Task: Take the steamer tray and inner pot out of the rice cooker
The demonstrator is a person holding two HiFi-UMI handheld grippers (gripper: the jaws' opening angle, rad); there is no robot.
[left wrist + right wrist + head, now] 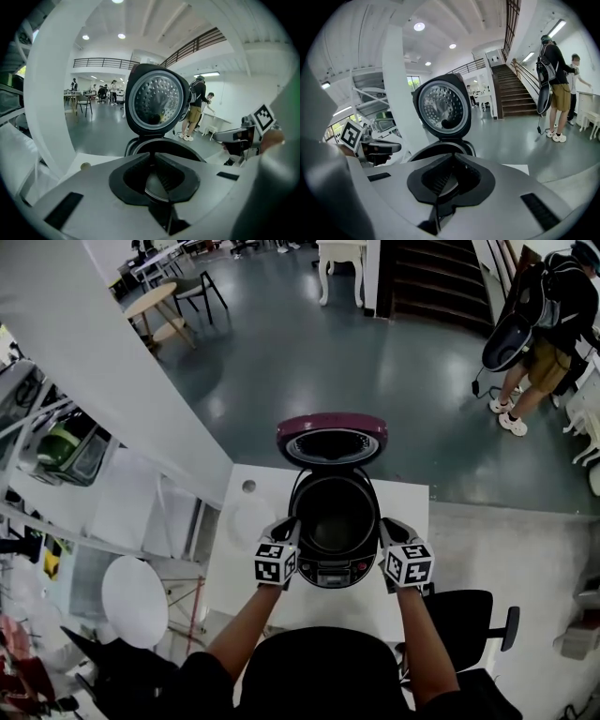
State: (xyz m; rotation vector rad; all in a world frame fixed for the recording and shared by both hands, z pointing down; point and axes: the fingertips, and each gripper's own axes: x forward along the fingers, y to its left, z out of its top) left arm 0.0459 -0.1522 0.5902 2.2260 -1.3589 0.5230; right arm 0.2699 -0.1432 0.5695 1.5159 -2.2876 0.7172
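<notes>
The rice cooker [335, 563] stands on a white table [246, 549] with its maroon lid [332, 439] swung up at the far side. Its inside [335, 519] looks dark and deep; I cannot tell the steamer tray from the inner pot there. My left gripper [289, 527] is by the cooker's left rim and my right gripper [385, 529] by its right rim. Both are shut with nothing between the jaws. The left gripper view has its shut jaws [151, 157] in front of the cooker's rim [164, 146] and perforated inner lid [156, 100]. The right gripper view has the same lid [442, 107] beyond its jaws [452, 157].
A black office chair [466, 615] sits at the table's right front. A white slanted beam [103, 362] runs along the left. A person with a backpack [539, 329] stands at the far right near stairs [436, 277]. There is a small round hole [248, 487] in the table's far left.
</notes>
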